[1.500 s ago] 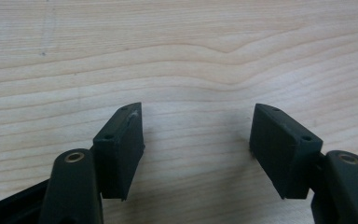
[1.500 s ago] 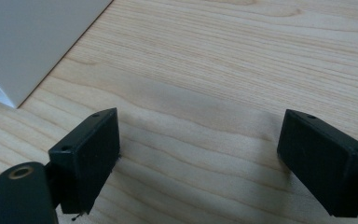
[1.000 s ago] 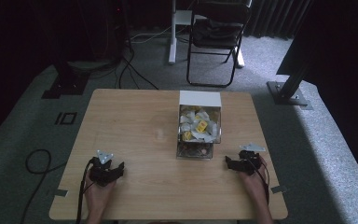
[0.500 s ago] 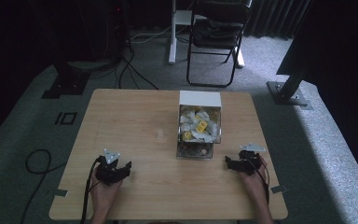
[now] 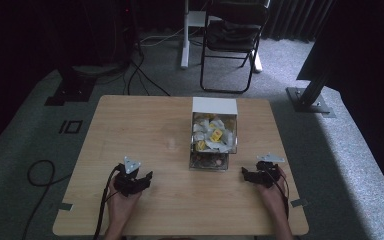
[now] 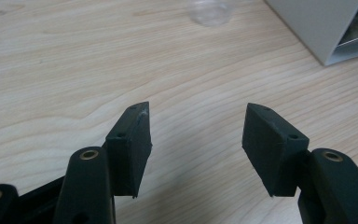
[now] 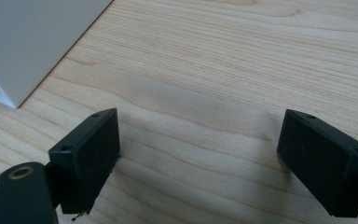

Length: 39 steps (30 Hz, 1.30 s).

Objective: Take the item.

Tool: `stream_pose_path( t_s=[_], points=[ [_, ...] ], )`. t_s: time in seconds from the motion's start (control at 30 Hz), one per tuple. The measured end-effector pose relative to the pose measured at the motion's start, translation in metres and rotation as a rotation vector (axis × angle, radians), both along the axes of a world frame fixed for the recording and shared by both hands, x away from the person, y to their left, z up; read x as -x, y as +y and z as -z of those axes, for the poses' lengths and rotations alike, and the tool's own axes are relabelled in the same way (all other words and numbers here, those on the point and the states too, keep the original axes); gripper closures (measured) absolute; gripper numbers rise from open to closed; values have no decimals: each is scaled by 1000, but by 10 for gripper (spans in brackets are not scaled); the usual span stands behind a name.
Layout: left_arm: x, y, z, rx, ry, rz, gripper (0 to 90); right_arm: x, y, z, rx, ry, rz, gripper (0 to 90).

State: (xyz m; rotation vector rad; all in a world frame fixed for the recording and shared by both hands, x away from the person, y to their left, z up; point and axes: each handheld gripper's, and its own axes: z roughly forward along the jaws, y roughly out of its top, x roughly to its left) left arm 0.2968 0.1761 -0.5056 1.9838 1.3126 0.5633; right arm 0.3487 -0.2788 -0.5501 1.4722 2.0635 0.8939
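Nearest the person, the left black two-jaw gripper (image 5: 147,176) sits low over the pale, fine-grained wooden table (image 5: 145,125), its blunt matte jaws spread wide with bare wood between them; its grey three-cornered plate stands on top. In the left gripper view (image 6: 196,135) the jaw faces are flat slabs with chamfered tips, holding nothing. The right black two-jaw gripper (image 5: 245,175) rests at the table's other near side, well apart from the left one, jaws likewise spread and empty; the right gripper view (image 7: 198,154) shows their rectangular blocks hovering just above the grain.

Between the two grippers and a little beyond them stands the clear-walled rectangular box with a white lid panel (image 5: 214,135), heaped with small crumpled white and yellow wrapped pieces (image 5: 211,136). Its smooth white wall cuts into the left gripper view at upper right (image 6: 317,28) and the right gripper view at upper left (image 7: 32,37).

Ahead of the left gripper, a small transparent round cup (image 6: 209,10) stands apart on the wood.

Beyond the table, a black folding metal chair (image 5: 230,45) stands on grey carpet.
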Motion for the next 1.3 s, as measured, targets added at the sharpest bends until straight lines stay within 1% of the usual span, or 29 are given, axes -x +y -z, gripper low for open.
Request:
stream_pose_path(
  t_s=[0.13,0.47,0.6,0.9,1.03,1.3],
  points=[
    [-1,-6,-2,2,-1,16,441,0,0,0,0,0,0,126],
    [-2,-21,-10,10,-26,55,455,0,0,0,0,0,0,126],
    [-3,-27,-13,24,-32,77,445,0,0,0,0,0,0,126],
    [-5,-43,-18,33,-44,112,442,0,0,0,0,0,0,126],
    [-6,-48,-19,45,-45,122,443,0,0,0,0,0,0,126],
    [-6,-58,-22,40,-53,150,441,0,0,0,0,0,0,126]
  ],
)
